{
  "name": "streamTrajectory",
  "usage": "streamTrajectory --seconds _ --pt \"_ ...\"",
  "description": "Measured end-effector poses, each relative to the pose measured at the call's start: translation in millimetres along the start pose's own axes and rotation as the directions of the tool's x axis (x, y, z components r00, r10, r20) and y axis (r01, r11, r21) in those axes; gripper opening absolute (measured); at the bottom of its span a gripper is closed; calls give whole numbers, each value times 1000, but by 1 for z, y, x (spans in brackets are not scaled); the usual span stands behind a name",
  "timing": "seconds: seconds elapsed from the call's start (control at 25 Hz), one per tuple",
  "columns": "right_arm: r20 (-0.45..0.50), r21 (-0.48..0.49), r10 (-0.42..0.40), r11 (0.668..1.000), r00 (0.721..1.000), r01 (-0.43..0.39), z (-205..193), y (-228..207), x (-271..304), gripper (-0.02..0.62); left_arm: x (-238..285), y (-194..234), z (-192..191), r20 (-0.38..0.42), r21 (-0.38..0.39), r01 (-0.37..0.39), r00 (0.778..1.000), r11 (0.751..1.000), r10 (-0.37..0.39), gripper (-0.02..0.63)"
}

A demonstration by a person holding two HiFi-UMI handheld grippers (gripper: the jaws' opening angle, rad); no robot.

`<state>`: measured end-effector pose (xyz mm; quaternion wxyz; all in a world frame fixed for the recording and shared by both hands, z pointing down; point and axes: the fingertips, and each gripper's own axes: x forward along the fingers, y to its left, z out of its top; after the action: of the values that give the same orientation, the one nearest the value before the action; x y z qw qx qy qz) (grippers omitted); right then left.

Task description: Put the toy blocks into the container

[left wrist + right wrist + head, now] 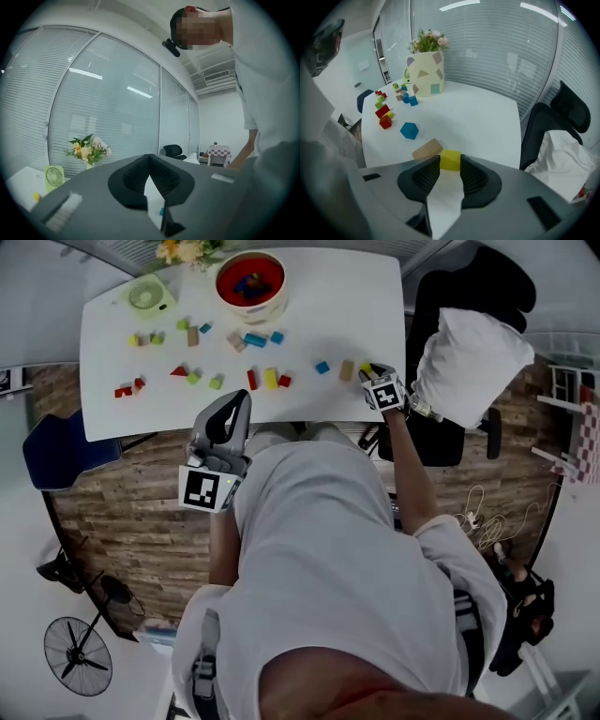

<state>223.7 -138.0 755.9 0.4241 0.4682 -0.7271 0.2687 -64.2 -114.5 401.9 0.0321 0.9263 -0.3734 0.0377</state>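
At near right edge of table, right gripper clamps yellow block by its jaw tips only, left gripper closed empty, so lifting toward container risks block twisting out or bumping tan block.

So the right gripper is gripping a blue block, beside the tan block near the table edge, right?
Not quite: the right gripper grips a yellow block, not a blue one, beside the tan block near the table edge. The right gripper view shows it between the jaws.
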Motion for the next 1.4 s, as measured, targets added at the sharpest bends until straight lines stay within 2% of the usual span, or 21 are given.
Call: streamTrajectory --seconds 0.16,0.32,0.64,0.76,0.84,1.08,1.4 --pt "128 48 6 999 992 -12 31 3 -26 135 3 10 3 19 -34 -13 1000 999 13 -2" --pt "279 47 12 999 960 -26 82 11 -64 135 3 16 -1 14 -39 -12 1000 999 13 -2" --pt "510 -102 83 994 856 -35 206 50 -132 135 -7 25 -7 11 -47 -29 1000 998 29 -2" --pt "559 -160 123 986 820 -39 250 62 -143 135 -11 28 -5 23 -57 -47 999 997 48 -2" --pt "570 -211 151 977 808 -34 275 69 -144 135 -16 27 -4 27 -55 -58 998 997 59 -2" --pt "552 -322 225 946 803 -43 340 92 -116 135 -38 27 -8 19 -73 -111 993 991 113 -2" --pt "418 -331 268 935 868 -129 387 103 -28 134 -77 31 -15 1 -98 -228 973 969 229 -2"
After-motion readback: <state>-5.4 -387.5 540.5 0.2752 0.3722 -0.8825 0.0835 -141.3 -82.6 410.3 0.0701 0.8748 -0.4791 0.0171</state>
